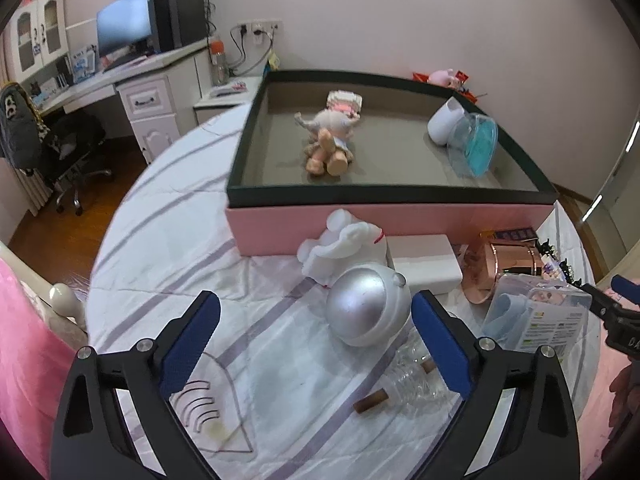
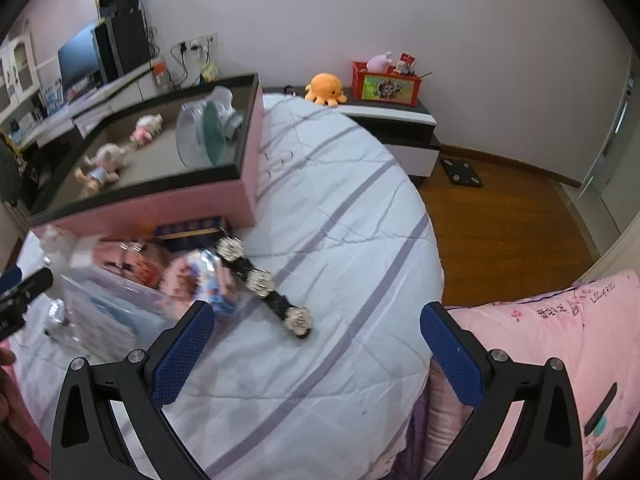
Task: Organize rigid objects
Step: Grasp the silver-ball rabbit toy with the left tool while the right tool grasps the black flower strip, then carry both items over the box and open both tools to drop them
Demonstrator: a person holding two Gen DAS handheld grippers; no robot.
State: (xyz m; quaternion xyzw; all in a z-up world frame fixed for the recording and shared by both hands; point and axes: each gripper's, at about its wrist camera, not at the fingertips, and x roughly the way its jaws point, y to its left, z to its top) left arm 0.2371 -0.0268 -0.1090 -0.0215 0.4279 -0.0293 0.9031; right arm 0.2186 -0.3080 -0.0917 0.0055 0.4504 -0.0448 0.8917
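Beyond both grippers a pale, plain wall [image 1: 400, 20] closes the room, with a power socket panel [image 1: 260, 28] to the far left. Further left stands a white desk [image 1: 132, 76] bearing a dark monitor [image 1: 124, 28] and a black computer tower [image 1: 176, 12], with a black office chair [image 1: 72, 148] before it. The floor [image 2: 500, 216] is brown wood. Ahead and right of the right gripper sits a low black-and-white cabinet [image 2: 404, 136], a dark bathroom scale [image 2: 460, 172] beside it.
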